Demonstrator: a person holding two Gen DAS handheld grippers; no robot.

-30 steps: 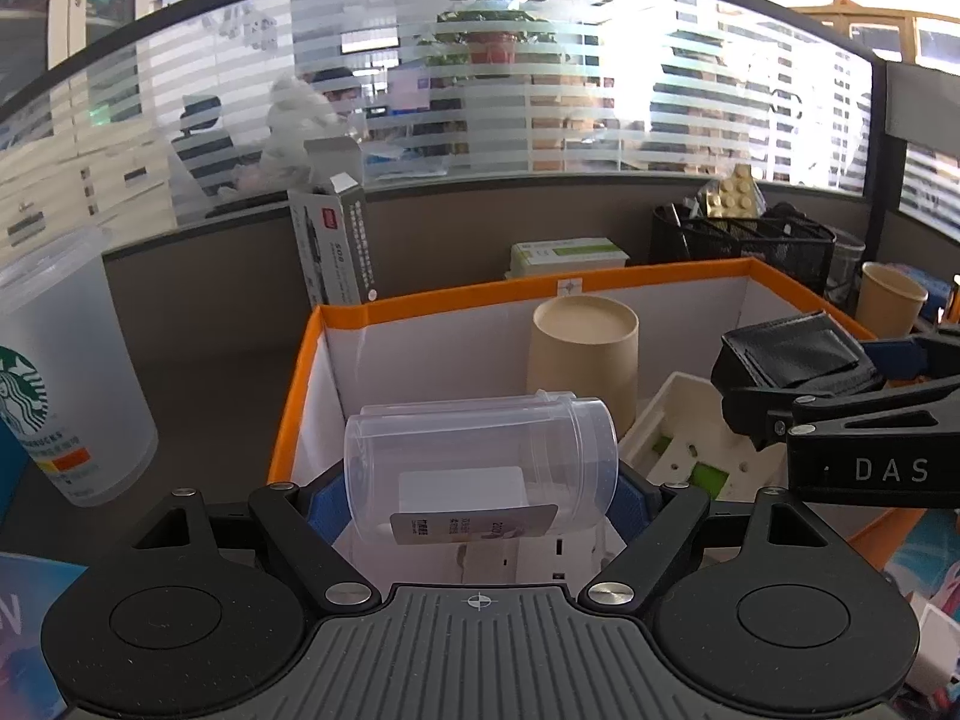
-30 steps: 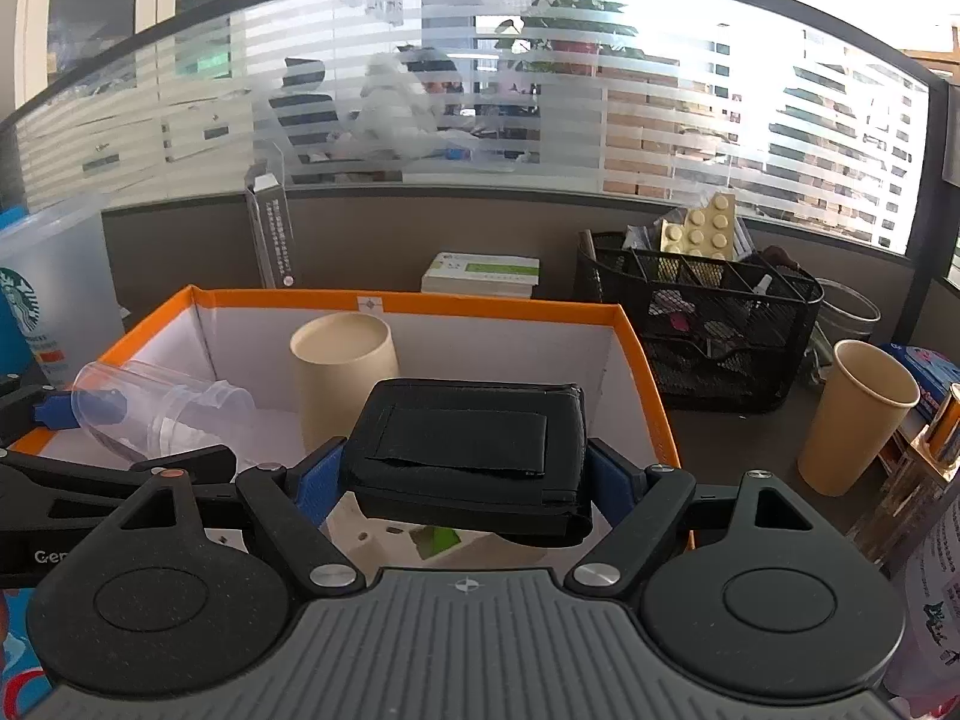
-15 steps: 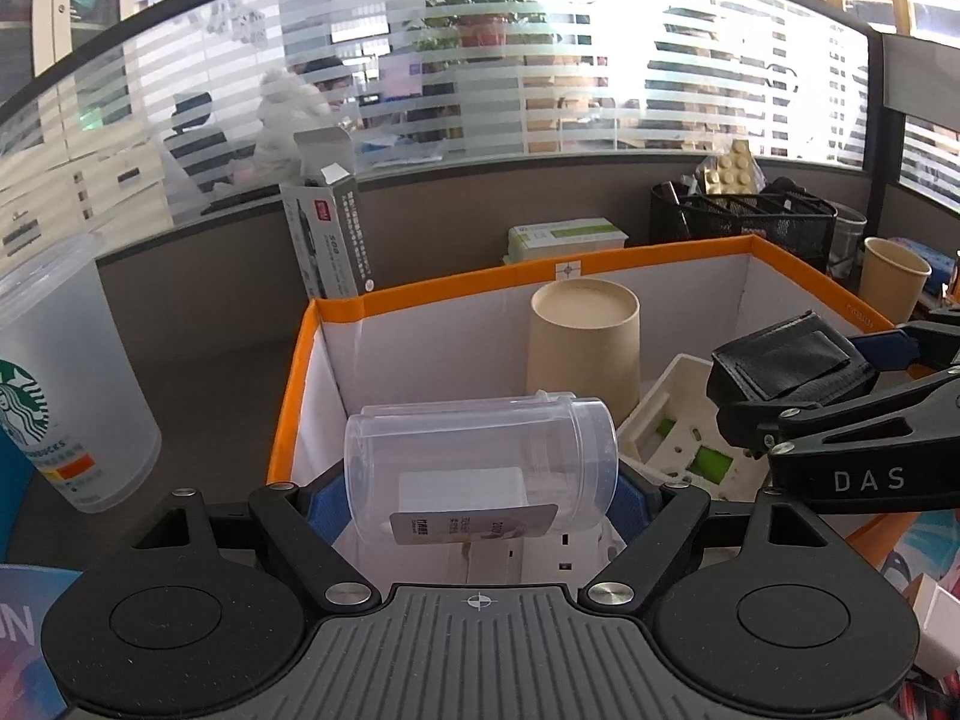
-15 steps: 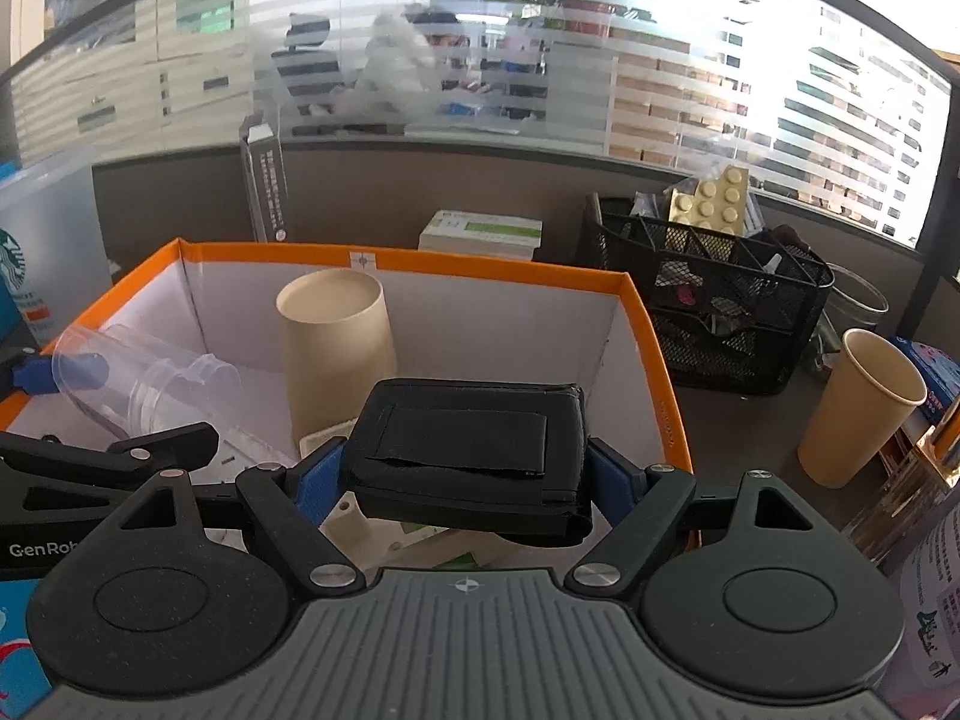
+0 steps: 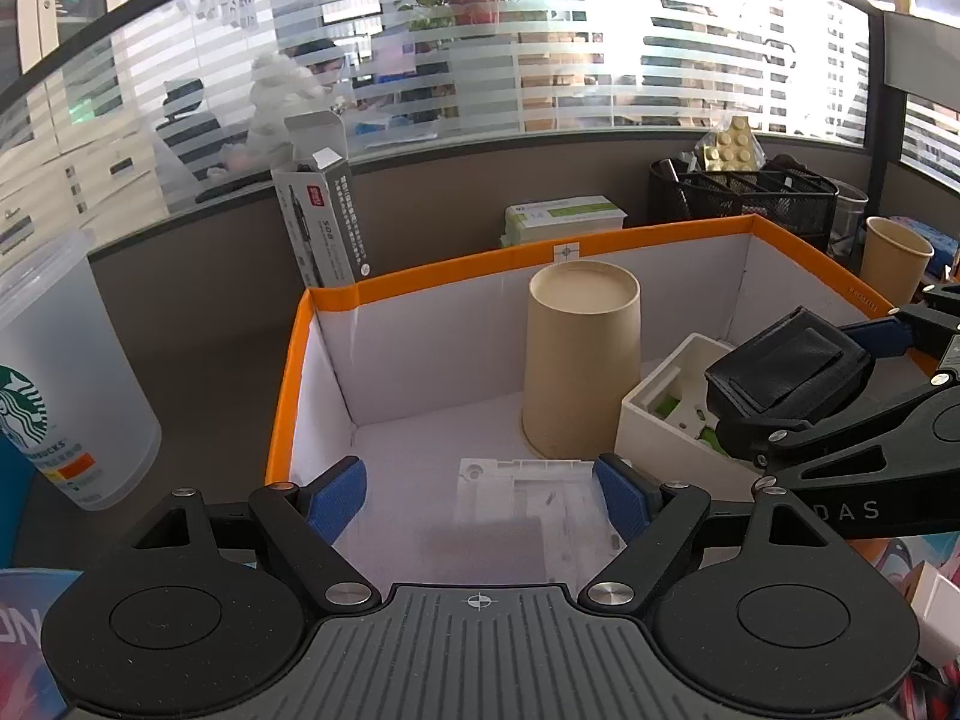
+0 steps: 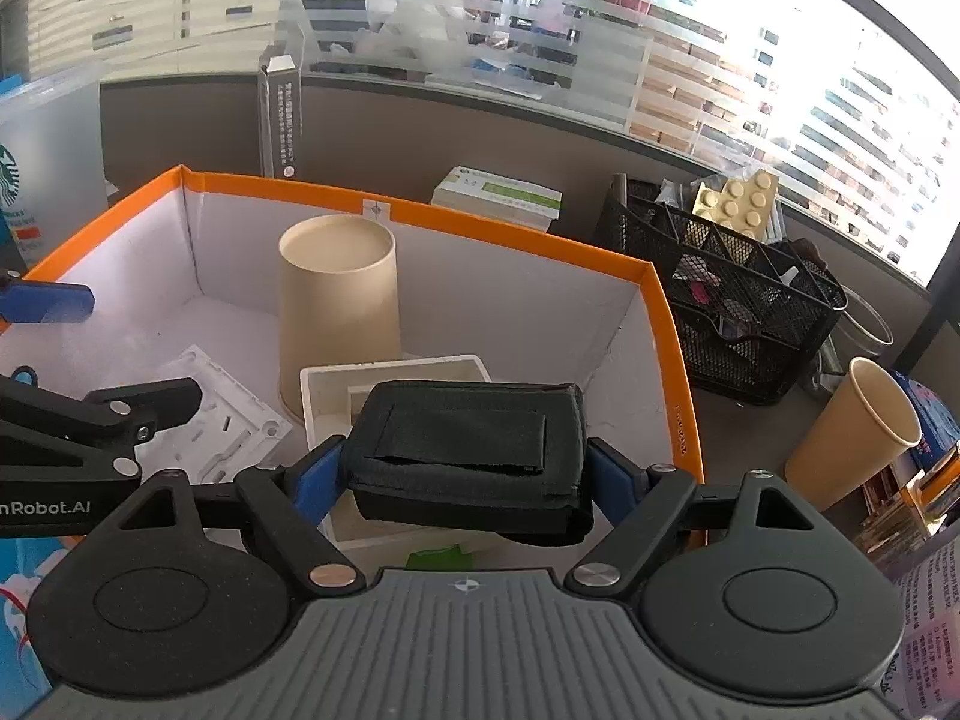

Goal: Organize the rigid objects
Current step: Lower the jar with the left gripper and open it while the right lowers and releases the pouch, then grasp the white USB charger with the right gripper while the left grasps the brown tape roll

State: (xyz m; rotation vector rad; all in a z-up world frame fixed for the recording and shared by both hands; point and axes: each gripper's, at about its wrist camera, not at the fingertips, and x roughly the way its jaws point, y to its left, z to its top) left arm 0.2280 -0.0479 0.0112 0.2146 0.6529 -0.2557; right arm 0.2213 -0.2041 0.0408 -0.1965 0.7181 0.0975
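Note:
An orange-rimmed white box (image 5: 420, 279) (image 6: 672, 324) holds an upturned tan paper cup (image 5: 579, 360) (image 6: 339, 312), a white tray (image 5: 666, 414) (image 6: 396, 378) and a white flat plate (image 5: 516, 492) (image 6: 222, 426). My left gripper (image 5: 480, 495) is open and empty over the box's near left part. A faint blur lies below it; the clear cup cannot be made out. My right gripper (image 6: 465, 480) is shut on a black wallet (image 6: 474, 450) (image 5: 786, 366) above the white tray.
A Starbucks cup (image 5: 54, 384) stands left of the box. Behind it are a tall pen box (image 5: 324, 222) and a green-white box (image 5: 564, 219). A black mesh organizer (image 6: 744, 306) and a tan paper cup (image 6: 852, 432) stand to the right.
My left gripper has opened and let go of the clear plastic cup, which has left its jaws. My right gripper has moved further over the box with the wallet.

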